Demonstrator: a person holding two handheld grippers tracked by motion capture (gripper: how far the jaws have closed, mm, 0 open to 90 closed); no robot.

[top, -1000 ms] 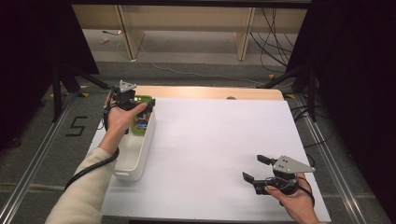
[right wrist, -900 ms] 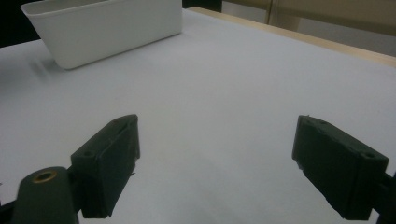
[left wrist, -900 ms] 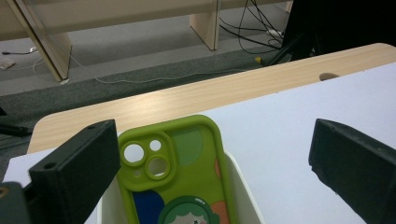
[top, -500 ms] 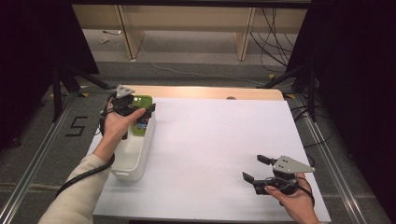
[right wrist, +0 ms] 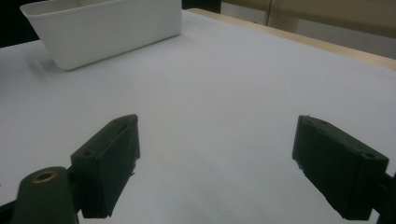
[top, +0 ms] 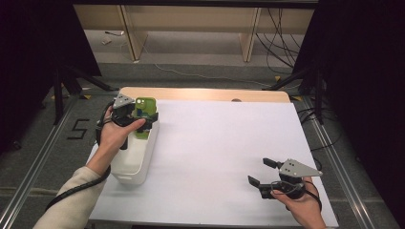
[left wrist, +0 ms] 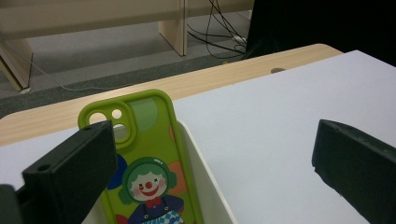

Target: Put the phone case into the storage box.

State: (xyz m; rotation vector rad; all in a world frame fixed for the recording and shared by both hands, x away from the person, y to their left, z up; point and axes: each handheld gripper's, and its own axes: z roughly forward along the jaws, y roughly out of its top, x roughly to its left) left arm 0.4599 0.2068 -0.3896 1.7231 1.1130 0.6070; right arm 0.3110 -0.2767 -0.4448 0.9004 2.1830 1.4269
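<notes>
Green phone case [left wrist: 144, 163] stands upright in white bin [top: 138, 152] at table's left edge, leaning on far-end wall; left gripper [top: 138, 117] jaws apart around it, placing looks done; right gripper [top: 262, 172] jaws apart, idle near right corner

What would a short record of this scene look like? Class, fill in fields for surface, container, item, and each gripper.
surface: white table top
container: white tub at the table's left edge
item: green phone case with a clown picture, standing upright against the tub's far end wall
left gripper: open, jaws either side of the case's top, not clamped
right gripper: open, holding nothing, near the table's front right
</notes>
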